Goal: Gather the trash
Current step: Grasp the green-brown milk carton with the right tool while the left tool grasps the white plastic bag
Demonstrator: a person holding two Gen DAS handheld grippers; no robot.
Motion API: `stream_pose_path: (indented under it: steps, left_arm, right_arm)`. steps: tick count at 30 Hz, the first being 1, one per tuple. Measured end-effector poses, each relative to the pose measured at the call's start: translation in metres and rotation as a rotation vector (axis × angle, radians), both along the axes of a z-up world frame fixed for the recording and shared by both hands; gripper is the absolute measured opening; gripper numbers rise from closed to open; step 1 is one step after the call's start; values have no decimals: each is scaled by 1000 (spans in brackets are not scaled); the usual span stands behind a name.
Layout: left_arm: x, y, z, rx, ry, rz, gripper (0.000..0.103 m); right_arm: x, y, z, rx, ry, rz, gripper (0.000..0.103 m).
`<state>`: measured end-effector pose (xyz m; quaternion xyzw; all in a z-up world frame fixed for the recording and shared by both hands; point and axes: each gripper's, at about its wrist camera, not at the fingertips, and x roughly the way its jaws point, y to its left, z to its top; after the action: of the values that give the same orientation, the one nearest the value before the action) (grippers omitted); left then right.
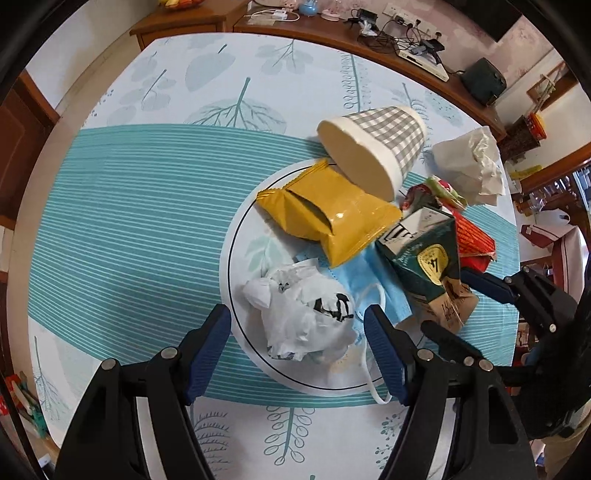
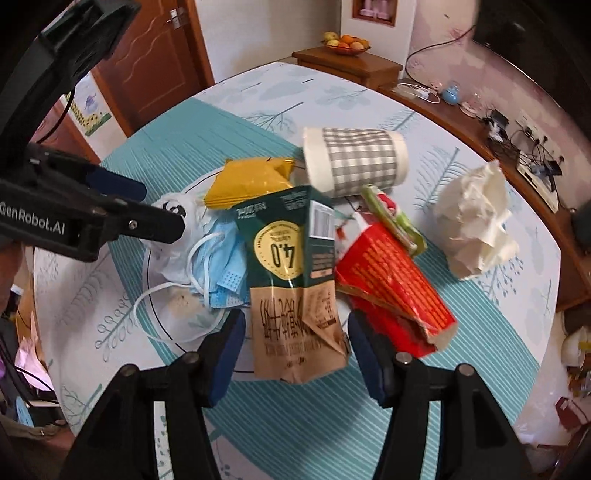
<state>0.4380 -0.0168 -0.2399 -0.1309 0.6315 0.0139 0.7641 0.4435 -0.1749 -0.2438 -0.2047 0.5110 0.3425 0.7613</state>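
Trash is piled on a white plate (image 1: 240, 236): a crumpled white plastic bag (image 1: 306, 314), a blue face mask (image 2: 221, 280), a yellow wrapper (image 1: 325, 214) and a tipped grey-checked paper cup (image 2: 358, 162). My left gripper (image 1: 297, 314) points down, open, its blue pads on either side of the bag and apart from it. A flattened green and brown milk carton (image 2: 291, 266) lies between the pads of my right gripper (image 2: 295, 317), which is open, with a thin gap showing at the left pad. A torn red carton (image 2: 395, 284) lies right of it.
A crumpled white paper wad (image 2: 476, 221) sits apart on the leaf-print tablecloth (image 1: 147, 206), right of the pile. A wooden sideboard (image 1: 332, 29) with cables and chargers runs behind the table. A fruit bowl (image 2: 345, 44) stands on a far cabinet.
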Motion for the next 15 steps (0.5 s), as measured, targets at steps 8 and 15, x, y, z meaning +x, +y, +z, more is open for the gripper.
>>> stream_pose_path:
  steps: [8, 15]
  left_arm:
    - [-1, 6, -15, -43, 36, 24, 60]
    - [-14, 16, -8, -65, 4, 78, 47]
  right_arm:
    - [2, -5, -10, 36, 62, -22, 51]
    - [-6, -10, -3, 72, 74, -71, 49]
